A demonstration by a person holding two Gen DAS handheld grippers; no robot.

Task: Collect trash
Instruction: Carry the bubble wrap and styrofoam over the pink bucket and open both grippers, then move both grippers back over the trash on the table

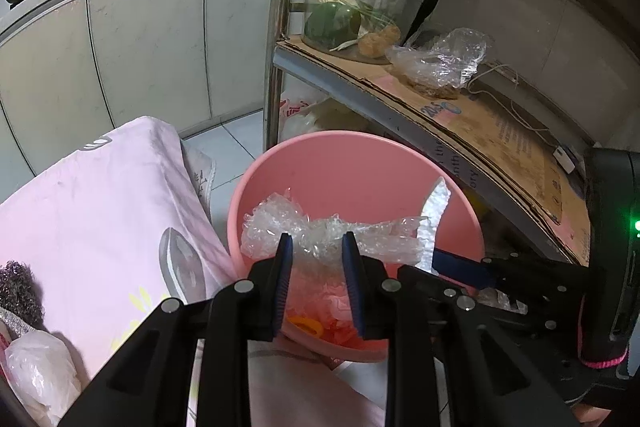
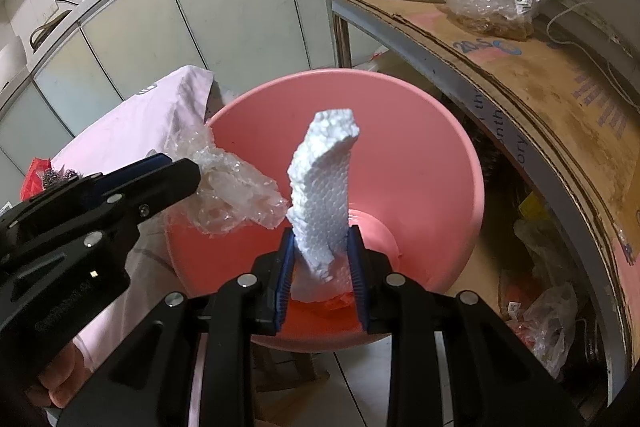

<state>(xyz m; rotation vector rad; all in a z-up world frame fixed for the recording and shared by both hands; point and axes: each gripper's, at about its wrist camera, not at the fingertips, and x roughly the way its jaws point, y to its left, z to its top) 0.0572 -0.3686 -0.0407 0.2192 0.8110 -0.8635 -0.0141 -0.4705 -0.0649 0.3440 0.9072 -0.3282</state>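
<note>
Two tools over the smooth pink basin (image 2: 420, 147): left tool (image 1: 316, 247) pinches crinkled bubble wrap (image 1: 320, 235); right tool (image 2: 320, 239) clamps beaded white foam (image 2: 320, 187).

Lighting's pretty flat and soft in both views, kind of cool indoor light with no hard shadows. The pink basin (image 2: 420, 155) glows bright and saturated, and the white foam piece (image 2: 320, 195) is close to blown out. Under the shelf (image 2: 540, 99) it drops off dark fast. Heavy fisheye warp bends the cabinet doors (image 1: 152, 39) and the frames go black in the corners. There's a bit of glare on the crinkled plastic wrap (image 1: 320, 235). Close-up black jaws look slightly soft.
</note>
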